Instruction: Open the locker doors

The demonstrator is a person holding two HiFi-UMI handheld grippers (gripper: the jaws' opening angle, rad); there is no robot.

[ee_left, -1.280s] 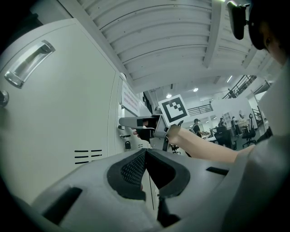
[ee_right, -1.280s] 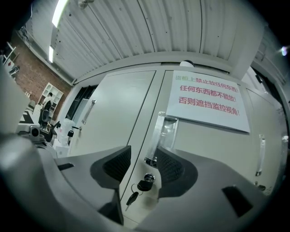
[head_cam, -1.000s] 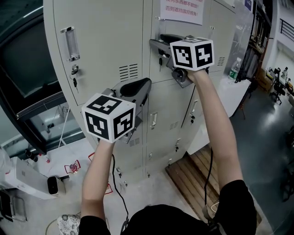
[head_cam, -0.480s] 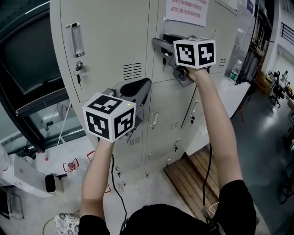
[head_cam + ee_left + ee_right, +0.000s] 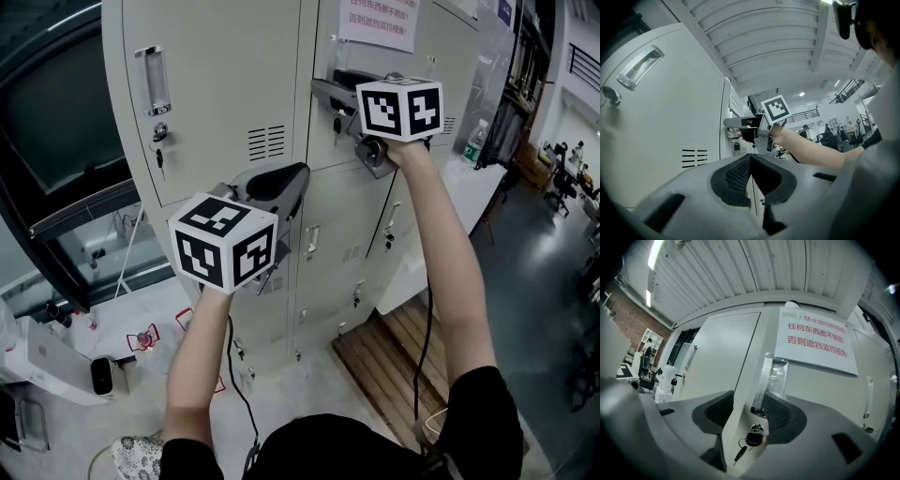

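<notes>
A bank of grey lockers point(image 5: 216, 84) stands in front of me. My right gripper point(image 5: 321, 90) is at the upper middle door point(image 5: 375, 56), the one with a red-lettered notice point(image 5: 815, 341). Its jaws are shut on that door's left edge and clear handle point(image 5: 768, 376), just above a lock with a black-headed key point(image 5: 751, 440). The door's edge point(image 5: 740, 399) shows its thickness, so it looks slightly ajar. My left gripper point(image 5: 300, 180) hangs lower, close to the seam by the middle-row door point(image 5: 337, 234), with its pads point(image 5: 736, 176) touching at the tips and nothing between them.
The upper left door has a clear handle point(image 5: 153, 80) and a key point(image 5: 159, 155). Smaller lower doors point(image 5: 328, 291) carry handles and keys. A water bottle point(image 5: 481, 141) stands on a white counter point(image 5: 469, 192) at the right, above a wooden pallet point(image 5: 394, 361). Clutter point(image 5: 103, 375) lies on the floor at left.
The head view has shifted a little to the right. Both grippers hold almost the same places at the lockers.
</notes>
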